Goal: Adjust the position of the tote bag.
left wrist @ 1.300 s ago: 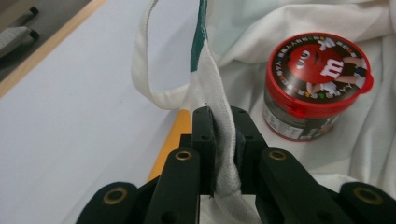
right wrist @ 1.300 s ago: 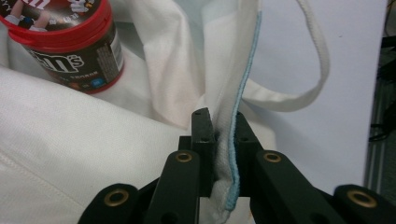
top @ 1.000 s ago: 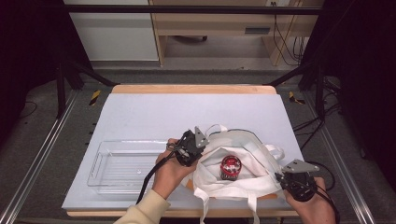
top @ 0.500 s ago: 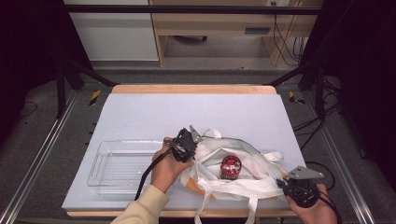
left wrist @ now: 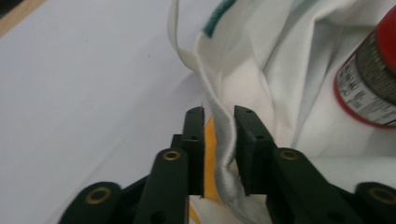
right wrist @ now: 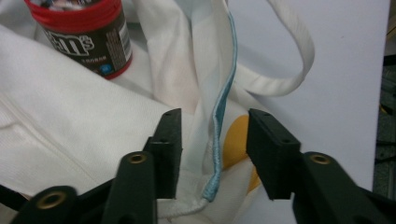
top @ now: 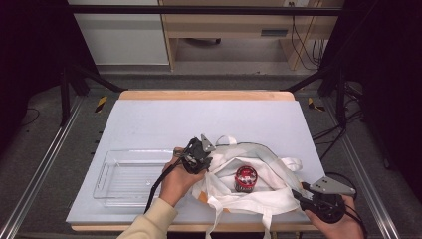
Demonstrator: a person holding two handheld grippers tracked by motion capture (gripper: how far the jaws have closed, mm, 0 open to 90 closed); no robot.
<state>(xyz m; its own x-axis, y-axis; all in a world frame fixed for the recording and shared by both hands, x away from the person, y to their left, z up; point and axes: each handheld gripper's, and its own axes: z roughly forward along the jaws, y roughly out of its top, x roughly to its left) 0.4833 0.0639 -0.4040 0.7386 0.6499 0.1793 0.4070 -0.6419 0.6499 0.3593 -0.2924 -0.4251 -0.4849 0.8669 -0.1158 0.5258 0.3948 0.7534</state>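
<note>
Pale grey matting covers the wooden-edged bench [top: 149,119], with dark floor and cables beyond its far edge. Toward the bench's left near corner lies a clear rectangular plastic tray [top: 124,174], with nothing visible in it. Just right of the tray, the left gripper [top: 204,154] sits at the left rim of a white cloth tote bag with a teal-edged hem and yellow print [top: 268,194]; in the left gripper view its jaws have just been opening, and the bag's hem [left wrist: 219,135] runs between them, seemingly slack rather than pinched. Inside the spread bag, near the bench's near edge, lies a small round canister with a red lid and dark brown label [top: 245,178]. At the bag's right rim, by the right near corner, the right gripper [top: 303,195] has likewise just been parting its jaws, and the teal hem [right wrist: 219,140] hangs loose in the wide gap between them. Judging by this, the canister is bagged and the bag is being let go; what remains, if anything, looks like drawing both grippers clear.
</note>
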